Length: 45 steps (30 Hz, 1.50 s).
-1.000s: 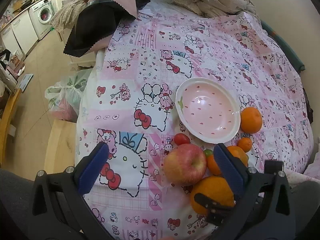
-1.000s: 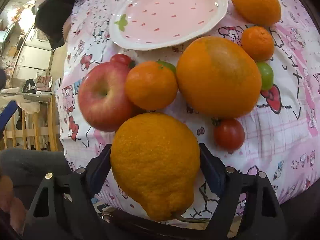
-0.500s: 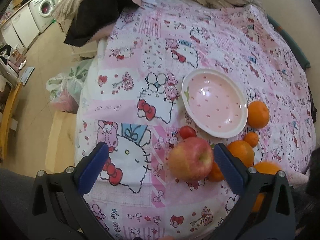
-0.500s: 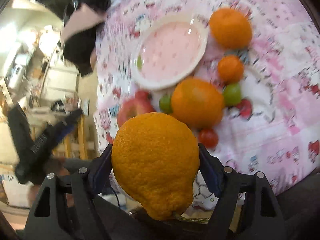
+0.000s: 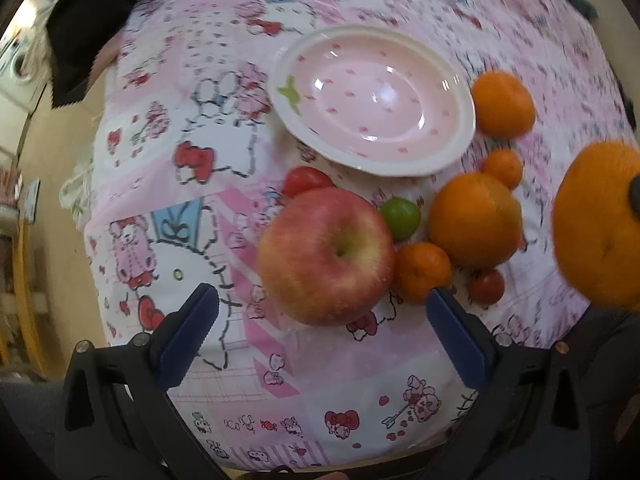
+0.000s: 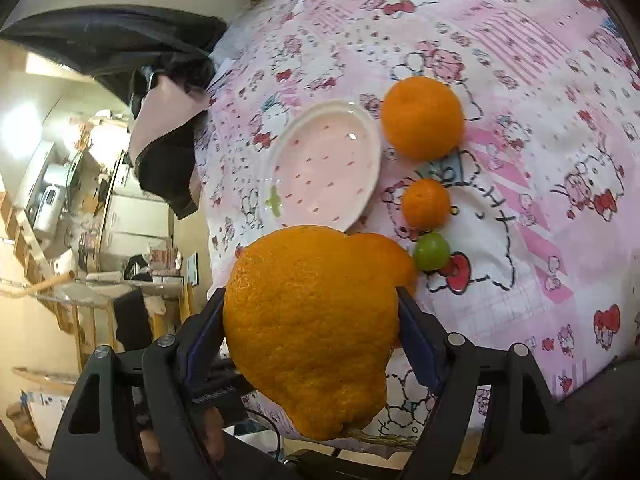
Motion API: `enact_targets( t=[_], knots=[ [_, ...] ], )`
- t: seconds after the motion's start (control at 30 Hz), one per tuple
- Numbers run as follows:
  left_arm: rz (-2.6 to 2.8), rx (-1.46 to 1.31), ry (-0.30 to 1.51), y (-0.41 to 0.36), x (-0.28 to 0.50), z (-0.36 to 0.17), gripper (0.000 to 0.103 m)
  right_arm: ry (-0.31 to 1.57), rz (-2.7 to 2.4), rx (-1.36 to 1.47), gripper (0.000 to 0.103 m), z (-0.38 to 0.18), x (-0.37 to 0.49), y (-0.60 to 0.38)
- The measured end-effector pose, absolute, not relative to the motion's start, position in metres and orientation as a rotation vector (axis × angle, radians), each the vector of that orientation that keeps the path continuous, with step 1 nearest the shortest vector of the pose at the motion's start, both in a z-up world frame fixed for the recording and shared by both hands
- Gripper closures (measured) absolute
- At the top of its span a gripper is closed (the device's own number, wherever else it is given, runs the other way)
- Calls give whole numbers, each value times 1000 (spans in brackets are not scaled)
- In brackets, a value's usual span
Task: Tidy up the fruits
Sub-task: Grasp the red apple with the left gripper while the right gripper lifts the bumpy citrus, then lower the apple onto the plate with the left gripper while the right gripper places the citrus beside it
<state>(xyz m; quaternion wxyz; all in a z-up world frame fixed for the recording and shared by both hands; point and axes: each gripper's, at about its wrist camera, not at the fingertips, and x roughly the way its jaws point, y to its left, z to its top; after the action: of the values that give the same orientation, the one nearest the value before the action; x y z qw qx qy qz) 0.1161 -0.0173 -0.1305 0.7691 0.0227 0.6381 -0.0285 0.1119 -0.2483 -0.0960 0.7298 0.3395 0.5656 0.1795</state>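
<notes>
My right gripper (image 6: 310, 308) is shut on a large bumpy orange citrus (image 6: 312, 328), held above the table; it also shows at the right edge of the left wrist view (image 5: 600, 224). My left gripper (image 5: 320, 312) is open and empty, its blue fingers either side of the near edge of a red apple (image 5: 326, 256). A pink strawberry-print bowl (image 5: 374, 96) sits empty behind the apple; it also shows in the right wrist view (image 6: 324, 164). Around it lie oranges (image 5: 476, 222), (image 5: 504, 104), small mandarins (image 5: 422, 272), (image 6: 426, 204), green fruits (image 5: 400, 218), (image 6: 431, 251) and cherry tomatoes (image 5: 486, 286).
The table wears a pink Hello Kitty cloth (image 5: 200, 160). A black and pink garment (image 5: 88, 32) lies at the far left corner. The table's near edge (image 5: 320, 464) runs just under my left gripper. Room clutter and furniture (image 6: 80, 220) lie off to the left.
My right gripper has lifted the large citrus up off the table and swung it higher. My left gripper has moved forward and down to the apple.
</notes>
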Motion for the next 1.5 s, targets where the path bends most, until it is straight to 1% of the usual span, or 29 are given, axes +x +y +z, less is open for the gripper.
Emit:
enact_targets(
  t=[0.07,0.13,0.27,0.4,0.43,0.47,0.6,0.7,0.8,1.0,1.23,1.5],
  knots=[
    [-70,123,1408,-26,118,-139,2,1246,379,761,21,-98,112,-253],
    [-62,223,1402,-36,119,-146,10,1246,376,772,21,-99,112,-255],
    [-94,317,1455,-48,123,-161,11,1243,383,769,21,-98,111,-254],
    [-69,406,1392,-55,128,-161,12,1248,380,767,21,-99,112,-254],
    [-77,405,1394,-55,129,-161,16,1247,382,767,21,-99,112,-255],
    [-88,395,1398,-55,130,-162,20,1245,384,765,21,-99,112,-254],
    [-110,356,1385,-51,126,-157,21,1244,385,752,21,-100,112,-252],
    [-123,191,1415,-35,133,-152,21,1248,382,744,21,-101,111,-251],
    [-153,49,1410,-23,127,-136,21,1244,382,733,21,-100,111,-250],
    [-179,-68,1304,-10,116,-90,21,1241,380,722,21,-95,114,-250],
    [-157,-75,1183,4,146,-54,21,1212,383,688,21,-76,140,-249],
    [-129,-73,1142,1,198,-52,21,1209,374,621,21,-70,198,-240]
  ],
)
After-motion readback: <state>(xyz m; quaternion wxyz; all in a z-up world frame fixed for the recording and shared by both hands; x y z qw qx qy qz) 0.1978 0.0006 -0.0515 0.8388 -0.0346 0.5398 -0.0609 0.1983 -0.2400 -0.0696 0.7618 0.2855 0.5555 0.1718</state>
